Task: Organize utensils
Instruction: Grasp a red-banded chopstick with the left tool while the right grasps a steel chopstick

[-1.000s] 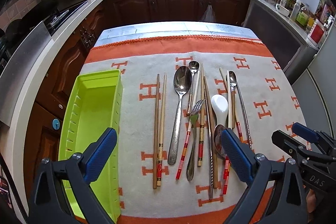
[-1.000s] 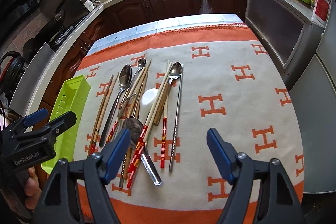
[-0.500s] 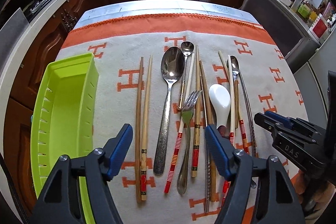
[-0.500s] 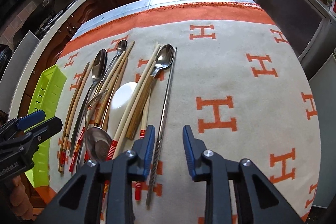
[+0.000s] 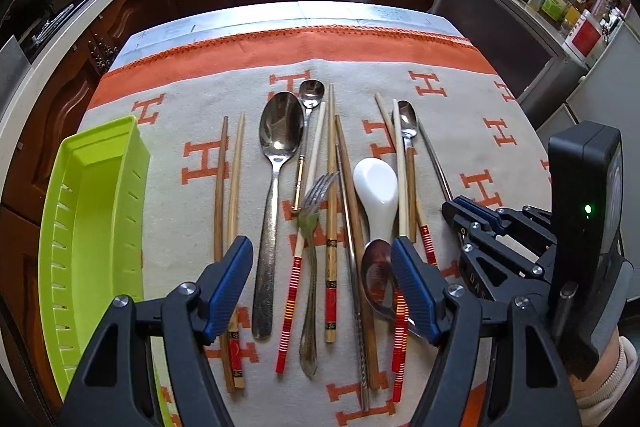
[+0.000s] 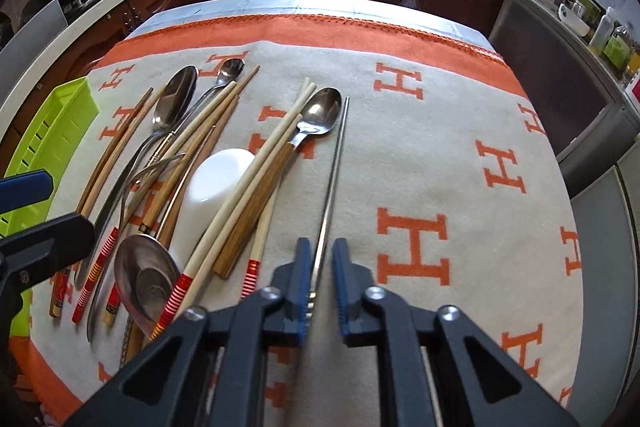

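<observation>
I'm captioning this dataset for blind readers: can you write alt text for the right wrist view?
The right gripper has its jaws narrowly apart around a thin metal chopstick lying on an orange-and-cream H-patterned cloth. Left of it sprawl spoons, wooden chopsticks and a white ceramic spoon, with a lime-green tray at the table's left edge.

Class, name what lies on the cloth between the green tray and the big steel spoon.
Left wrist view: a pair of brown wooden chopsticks lies between the green tray and big steel spoon.
</observation>
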